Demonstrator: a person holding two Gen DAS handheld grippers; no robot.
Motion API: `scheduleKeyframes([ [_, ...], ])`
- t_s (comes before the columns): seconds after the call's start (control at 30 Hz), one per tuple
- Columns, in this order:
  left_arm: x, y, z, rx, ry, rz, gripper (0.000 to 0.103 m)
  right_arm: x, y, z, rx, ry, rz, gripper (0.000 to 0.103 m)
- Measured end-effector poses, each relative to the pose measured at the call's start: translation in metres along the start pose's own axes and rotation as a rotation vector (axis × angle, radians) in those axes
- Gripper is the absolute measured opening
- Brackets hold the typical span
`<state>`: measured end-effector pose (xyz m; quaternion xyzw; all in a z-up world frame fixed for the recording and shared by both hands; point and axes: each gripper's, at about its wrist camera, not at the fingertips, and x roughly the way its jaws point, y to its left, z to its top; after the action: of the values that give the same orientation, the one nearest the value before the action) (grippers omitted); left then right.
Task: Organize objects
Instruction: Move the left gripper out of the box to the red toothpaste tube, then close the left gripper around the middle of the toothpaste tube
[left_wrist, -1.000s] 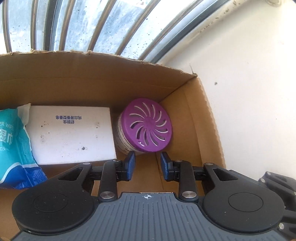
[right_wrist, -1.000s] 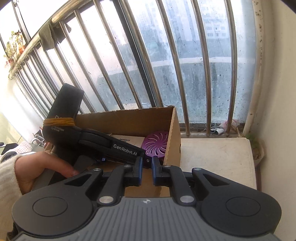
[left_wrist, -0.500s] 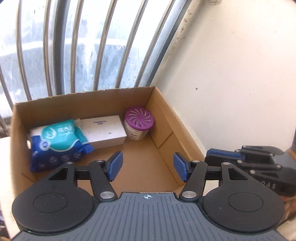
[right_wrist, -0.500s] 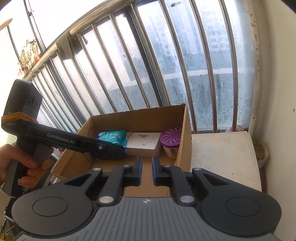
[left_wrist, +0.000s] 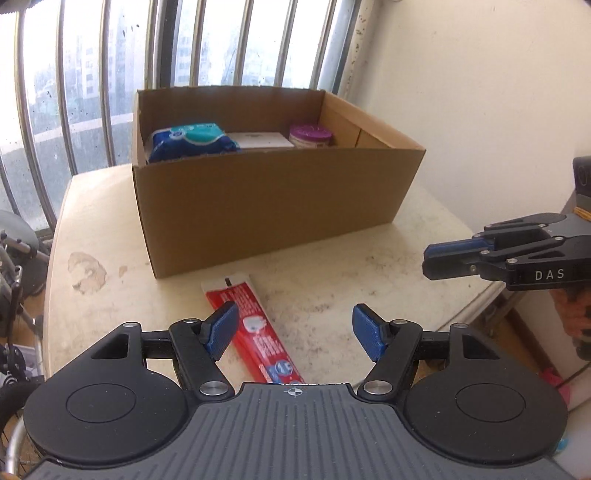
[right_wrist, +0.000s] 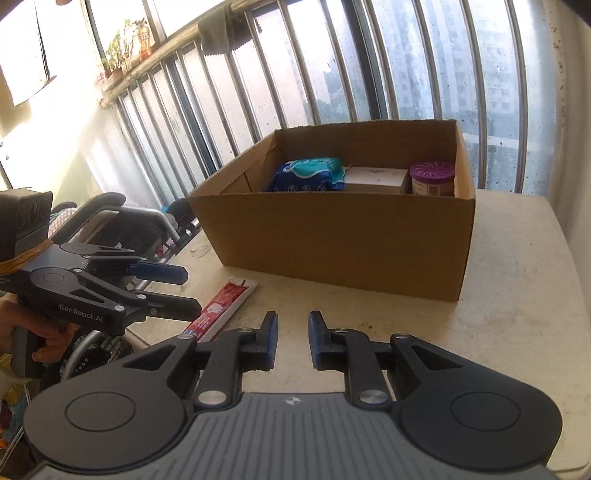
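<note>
Toothpaste tube (left_wrist: 255, 325) lies flat, crimped end toward cardboard box (left_wrist: 273, 206).

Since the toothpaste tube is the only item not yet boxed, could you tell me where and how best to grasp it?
Grip the toothpaste tube across its narrow width near mid-length, coming straight down from above. It lies flat on the table in front of the cardboard box, so only its long side edges offer purchase. The left gripper, open, hovers nearly over it.

Bare table (left_wrist: 332, 280) in front of cardboard box (left_wrist: 273, 206), toothpaste tube (left_wrist: 255, 325) lying there, box front half free, items lining its back wall
</note>
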<state>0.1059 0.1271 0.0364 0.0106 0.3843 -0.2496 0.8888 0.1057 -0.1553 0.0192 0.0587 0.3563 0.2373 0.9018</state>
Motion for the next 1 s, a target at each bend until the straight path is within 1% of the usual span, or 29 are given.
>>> scheduleKeyframes([
  [0.03,0.003,0.000,-0.006,0.013,0.010,0.009,0.068,0.005,0.004,-0.007,-0.008,0.009,0.005,0.020],
  [0.1,0.007,0.000,-0.017,0.036,0.005,0.036,0.068,0.015,0.009,-0.016,-0.011,0.027,0.016,0.020],
  [0.17,0.008,0.002,-0.025,0.052,-0.006,0.034,0.069,0.021,0.012,-0.020,-0.007,0.037,0.020,0.020],
  [0.27,0.015,0.009,-0.030,0.012,0.011,0.048,0.070,0.023,0.013,-0.024,0.020,0.033,0.034,0.020],
  [0.3,0.013,0.010,-0.036,0.017,-0.010,0.042,0.070,0.023,0.013,-0.025,0.030,0.035,0.038,0.021],
  [0.33,0.014,0.010,-0.035,0.022,-0.004,0.037,0.069,0.023,0.012,-0.026,0.039,0.033,0.042,0.021],
  [0.4,0.016,0.005,-0.035,0.038,-0.005,0.044,0.065,0.025,0.012,-0.026,0.043,0.033,0.042,0.023],
  [0.43,0.018,0.001,-0.037,0.066,-0.007,0.042,0.062,0.026,0.012,-0.027,0.046,0.031,0.039,0.024],
  [0.47,0.019,-0.005,-0.037,0.108,-0.005,0.065,0.059,0.028,0.011,-0.028,0.049,0.032,0.040,0.024],
  [0.5,0.021,-0.010,-0.039,0.151,-0.007,0.080,0.060,0.029,0.011,-0.029,0.053,0.032,0.045,0.024],
  [0.57,0.020,-0.008,-0.038,0.128,-0.007,0.048,0.060,0.031,0.010,-0.031,0.063,0.034,0.056,0.024],
  [0.63,0.022,-0.009,-0.034,0.155,0.013,0.043,0.057,0.032,0.009,-0.032,0.069,0.037,0.059,0.025],
  [0.67,0.023,-0.011,-0.034,0.179,0.012,0.048,0.056,0.032,0.008,-0.033,0.073,0.037,0.060,0.025],
  [0.7,0.024,-0.011,-0.034,0.181,0.006,0.039,0.056,0.033,0.007,-0.033,0.080,0.038,0.062,0.026],
  [0.77,0.026,-0.011,-0.033,0.198,-0.001,0.020,0.053,0.034,0.005,-0.036,0.092,0.040,0.068,0.031],
  [0.8,0.027,-0.010,-0.032,0.202,-0.002,0.012,0.052,0.034,0.005,-0.037,0.094,0.042,0.071,0.031],
  [0.9,0.030,-0.008,-0.029,0.217,-0.006,-0.007,0.043,0.034,0.003,-0.041,0.095,0.042,0.067,0.031],
  [0.97,0.030,-0.005,-0.028,0.227,-0.014,-0.019,0.034,0.033,0.000,-0.042,0.103,0.039,0.064,0.031],
  [1.0,0.031,-0.004,-0.028,0.230,-0.019,-0.022,0.033,0.033,-0.002,-0.042,0.108,0.037,0.064,0.031],
])
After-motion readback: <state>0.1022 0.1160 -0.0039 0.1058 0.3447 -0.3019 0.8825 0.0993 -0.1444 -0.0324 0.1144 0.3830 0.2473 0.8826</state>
